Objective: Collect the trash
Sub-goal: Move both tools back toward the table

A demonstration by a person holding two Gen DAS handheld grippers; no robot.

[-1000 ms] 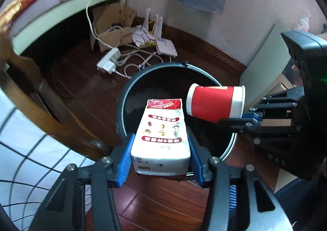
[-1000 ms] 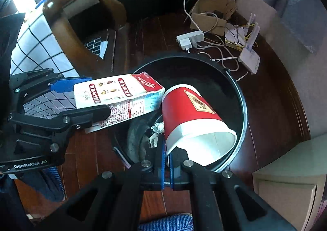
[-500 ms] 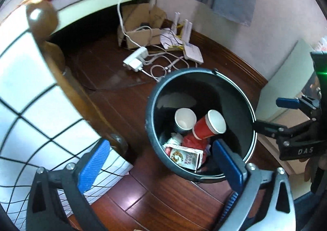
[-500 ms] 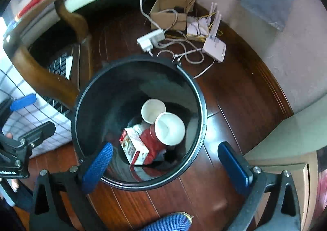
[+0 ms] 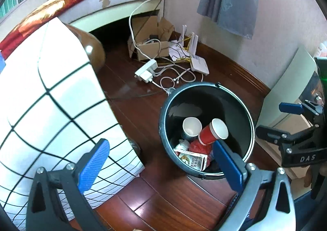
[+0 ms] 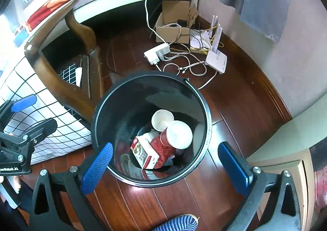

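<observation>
Hiding bin (image 5: pixel 163 112) bottom: cups (image 6: pixel 179 134), carton (image 6: pixel 145 152).

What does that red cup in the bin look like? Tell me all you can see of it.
The red cup looks like a paper cup: red outside with a pale band near the rim, white inside, apparently empty. It lies tilted in the black bin, its mouth facing up and outward. It rests on crumpled red trash, beside a white cup that its rim seems to touch, and close to a carton. No fingers touch it.
</observation>
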